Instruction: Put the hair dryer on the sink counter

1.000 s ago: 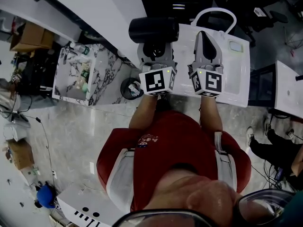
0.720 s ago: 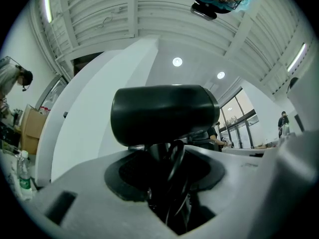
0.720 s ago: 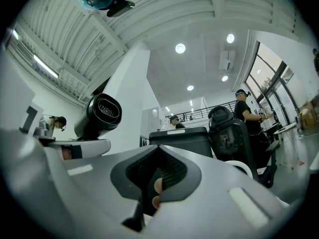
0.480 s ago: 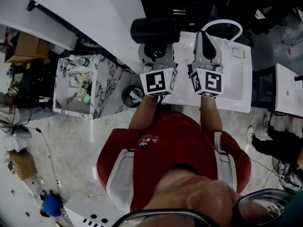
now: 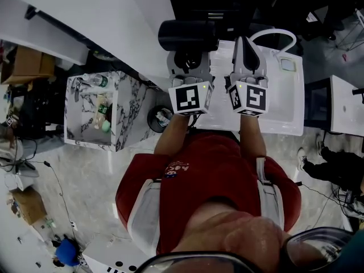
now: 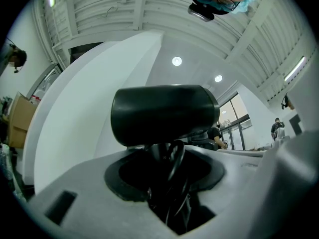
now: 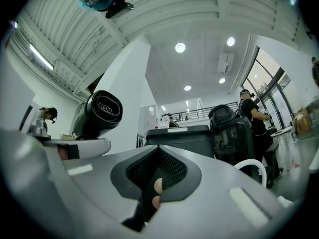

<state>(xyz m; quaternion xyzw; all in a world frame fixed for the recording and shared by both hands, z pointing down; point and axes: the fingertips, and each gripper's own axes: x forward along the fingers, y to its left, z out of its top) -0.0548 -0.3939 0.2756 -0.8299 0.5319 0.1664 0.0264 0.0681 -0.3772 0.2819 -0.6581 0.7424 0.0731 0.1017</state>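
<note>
Left gripper (image 5: 187,62) clamps the hair dryer (image 5: 186,36) by its handle (top-heavy, slick plastic I'd guess), right gripper (image 5: 245,43) is closed, empty.

Worn: red short-sleeved shirt (image 5: 205,175), small emblem (image 5: 175,168) on chest, pale grey straps (image 5: 145,209) over both shoulders. The left gripper (image 5: 187,61) and right gripper (image 5: 245,43) have grey moulded shells. Each carries a marker cube (image 5: 189,97), black squares on white, with a green light.

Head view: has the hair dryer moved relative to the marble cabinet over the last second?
Yes. The hair dryer has moved up the picture: the marble cabinet and the sink counter both sit lower relative to it than before.
</note>
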